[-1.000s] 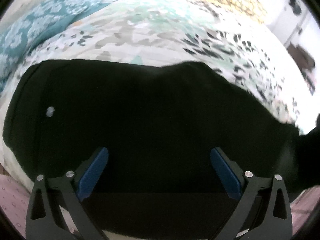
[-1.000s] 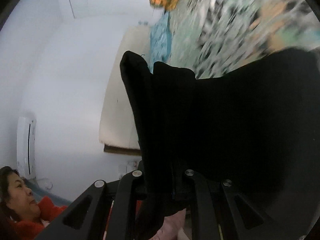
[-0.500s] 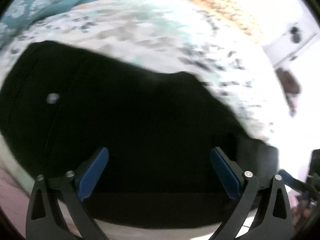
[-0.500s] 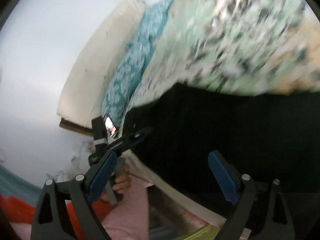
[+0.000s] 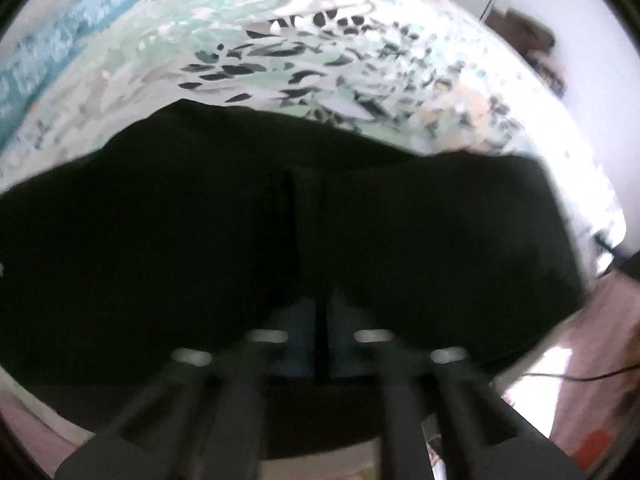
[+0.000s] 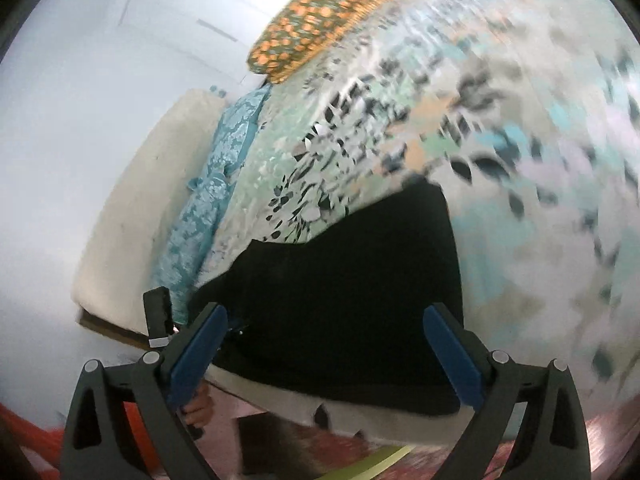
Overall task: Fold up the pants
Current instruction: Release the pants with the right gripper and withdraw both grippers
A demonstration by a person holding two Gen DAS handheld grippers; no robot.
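Note:
Black pants [image 5: 160, 240] lie folded on a patterned bedspread [image 5: 320, 60] near the bed's front edge. My left gripper [image 5: 316, 304] points steeply down onto them. Its blurred fingers are together, and the cloth rises in a narrow crease from the tips. In the right wrist view the pants [image 6: 340, 300] spread flat under my right gripper [image 6: 326, 312]. Its jaws are opening wide and the blue pads [image 6: 200, 344] touch nothing. The left hand-held gripper body [image 6: 158, 316] shows at the pants' left edge.
An orange dotted pillow [image 6: 328, 12] lies at the head of the bed. A teal patterned cloth [image 6: 216, 200] runs along the bed's left side by a cream mattress edge [image 6: 132, 200]. A person's hand [image 6: 196, 404] is at the lower left. A thin cable [image 5: 560, 376] crosses the floor.
My right gripper let go of the hanging pants and opened; they now lie flat on the bed. My left gripper slid sideways across the pants and shut.

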